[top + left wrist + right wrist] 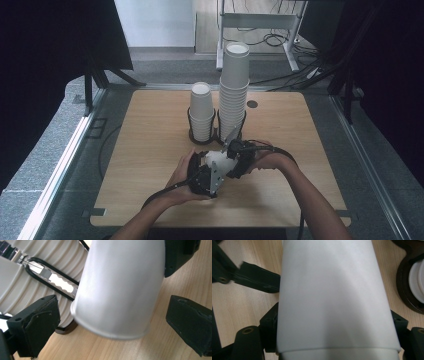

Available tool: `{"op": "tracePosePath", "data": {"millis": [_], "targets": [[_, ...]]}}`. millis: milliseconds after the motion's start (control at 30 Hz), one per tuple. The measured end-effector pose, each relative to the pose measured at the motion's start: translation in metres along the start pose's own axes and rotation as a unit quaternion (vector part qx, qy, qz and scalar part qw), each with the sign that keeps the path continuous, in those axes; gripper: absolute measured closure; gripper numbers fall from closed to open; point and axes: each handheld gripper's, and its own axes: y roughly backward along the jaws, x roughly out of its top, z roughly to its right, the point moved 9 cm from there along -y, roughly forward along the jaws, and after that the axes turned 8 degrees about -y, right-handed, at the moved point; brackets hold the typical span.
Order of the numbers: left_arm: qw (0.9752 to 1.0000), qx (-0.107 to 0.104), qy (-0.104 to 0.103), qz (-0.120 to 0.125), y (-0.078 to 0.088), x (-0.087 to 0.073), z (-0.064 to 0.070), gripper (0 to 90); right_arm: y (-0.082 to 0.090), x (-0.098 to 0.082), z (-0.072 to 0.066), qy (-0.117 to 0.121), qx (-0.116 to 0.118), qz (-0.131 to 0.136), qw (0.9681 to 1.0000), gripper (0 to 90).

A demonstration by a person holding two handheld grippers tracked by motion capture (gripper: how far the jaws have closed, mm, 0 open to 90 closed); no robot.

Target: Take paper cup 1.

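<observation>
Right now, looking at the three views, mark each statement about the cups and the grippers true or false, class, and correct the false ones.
1. Two stacks of paper cups stand in black holders on the table. True: a short stack and a tall stack.
2. The left gripper grips the white cup. False: its fingers stand wide open, clear of the cup.
3. The right gripper has its fingers against the white cup's sides. True.
4. The tall stack is to the left of the short one in the high view. False: it is to the right.
5. The table is wooden. True.
</observation>
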Motion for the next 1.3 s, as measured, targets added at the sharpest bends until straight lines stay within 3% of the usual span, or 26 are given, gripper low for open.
{"op": "tracePosePath", "data": {"millis": [267,367,433,567,700,800,1067,1167,1233,1267,1300], "targets": [[0.9988,0.000,0.048,0.007,0.012,-0.007,-0.012,0.0,0.002,0.000,0.004,-0.018,-0.011,0.043,0.9988,23.2],[0.9958,-0.009,0.090,0.017,0.016,-0.012,-0.015,0.8,0.002,-0.001,0.007,-0.029,-0.018,0.061,0.9976,23.2],[0.9950,-0.010,0.098,0.016,0.016,-0.015,-0.016,0.8,0.003,0.000,0.008,-0.035,-0.018,0.077,0.9963,23.2],[0.9902,-0.019,0.138,0.006,0.014,-0.030,-0.018,0.9,0.006,-0.001,0.007,-0.049,-0.020,0.099,0.9938,23.1],[0.9855,-0.015,0.169,-0.002,0.011,-0.039,-0.020,1.6,0.008,0.000,0.006,-0.057,-0.029,0.130,0.9895,23.1],[0.9834,-0.017,0.180,-0.010,0.010,-0.046,-0.019,1.9,0.008,0.000,0.004,-0.063,-0.028,0.148,0.9865,23.1],[0.9745,-0.015,0.224,-0.005,0.007,-0.051,-0.022,4.4,0.003,0.001,0.001,-0.085,-0.032,0.188,0.9779,23.0],[0.9700,-0.016,0.243,0.005,0.007,-0.050,-0.025,5.1,0.002,0.004,-0.001,-0.096,-0.028,0.212,0.9722,23.0],[0.9695,-0.016,0.245,0.005,0.008,-0.051,-0.026,5.2,0.002,0.004,-0.002,-0.097,-0.026,0.218,0.9707,23.0],[0.9668,-0.017,0.255,0.009,0.009,-0.052,-0.027,5.2,0.000,0.004,-0.003,-0.101,-0.028,0.227,0.9683,23.0],[0.9658,-0.017,0.259,0.010,0.010,-0.052,-0.028,5.2,0.000,0.004,-0.003,-0.104,-0.028,0.233,0.9665,23.0]]}}
